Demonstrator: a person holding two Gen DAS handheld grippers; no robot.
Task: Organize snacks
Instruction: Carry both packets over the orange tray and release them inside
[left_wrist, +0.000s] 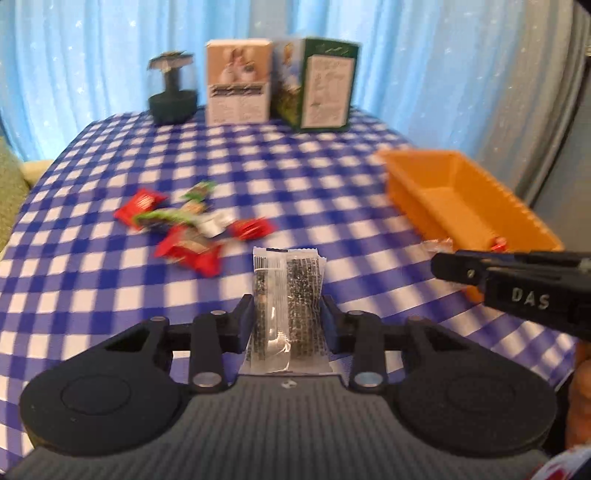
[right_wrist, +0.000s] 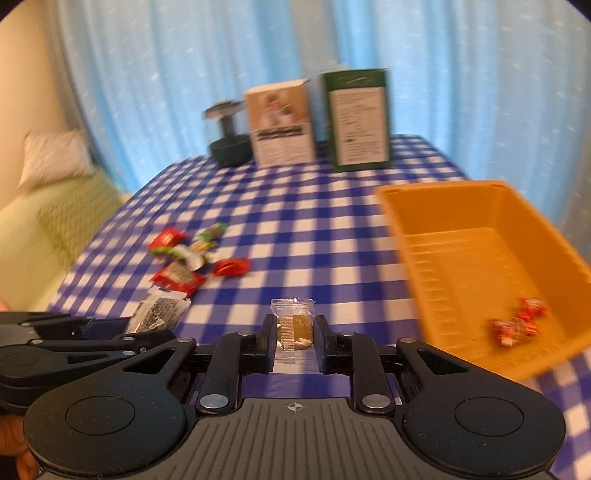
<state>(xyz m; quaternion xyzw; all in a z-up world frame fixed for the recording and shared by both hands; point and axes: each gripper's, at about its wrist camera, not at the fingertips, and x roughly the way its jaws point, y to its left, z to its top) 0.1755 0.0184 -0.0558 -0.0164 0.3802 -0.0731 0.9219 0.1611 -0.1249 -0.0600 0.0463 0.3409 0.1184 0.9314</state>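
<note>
At the far left of the checked tablecloth (left_wrist: 295, 177) lies the unsorted pile of snacks (left_wrist: 184, 225): red, green and silver wrappers lying loose and overlapping, well apart from the bin. They remain to be collected.

Next, the left gripper (left_wrist: 288, 314) is clamped on a clear seaweed packet (left_wrist: 286, 306). The packet stands upright between the pads, gripped across its lower half, with the sealed top edge free above the jaws. Held this way it should drop cleanly, long side down, when let go over the bin.

To its right, the right gripper (right_wrist: 294, 339) is clenched on a small clear sachet (right_wrist: 294, 325) with a tan piece inside; the contents are blurred and cannot be identified with confidence. It too is pinched at its lower part, upright, clear of the cloth.

At the right edge sits the orange bin (right_wrist: 413, 236), open-topped, with a few red-wrapped candies (right_wrist: 517, 321) already in its near corner. The rest of its floor is bare. Its position beside the right hand suggests it is the collecting point.

At the back, a dark jar (left_wrist: 173, 88) and two boxes (left_wrist: 277, 85) stand upright, out of the working area.

Judgement: both loads are in transit to the bin; release is the step pending.
</note>
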